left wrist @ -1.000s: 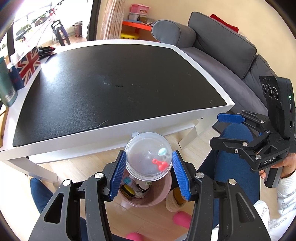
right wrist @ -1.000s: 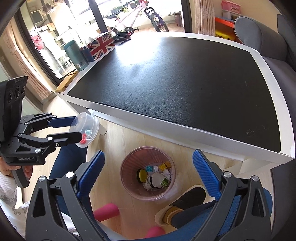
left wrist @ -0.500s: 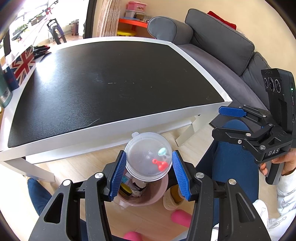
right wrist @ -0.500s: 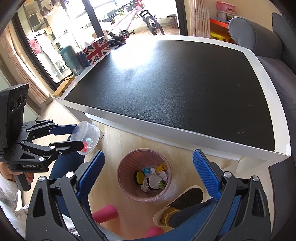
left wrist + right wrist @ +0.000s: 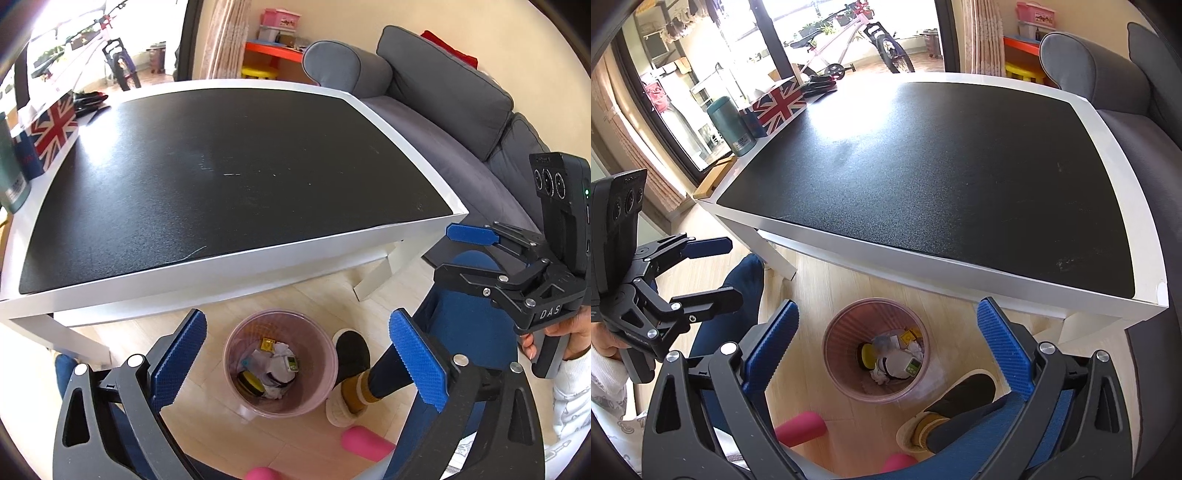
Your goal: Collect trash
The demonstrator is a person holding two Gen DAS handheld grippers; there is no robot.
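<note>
The clear cup has left your left gripper [image 5: 295,354], whose fingers are opening with nothing between them; I can't pick it out in the bin [image 5: 236,343] below. Right gripper [image 5: 886,347] gapes empty (bin: light, grip its rim).

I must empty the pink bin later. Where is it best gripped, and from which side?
Probably the rim of the pink bin, from above, one finger inside the wall and one outside. It stands upright and open, its body looks too wide for the jaws, and the trash lies low.
</note>
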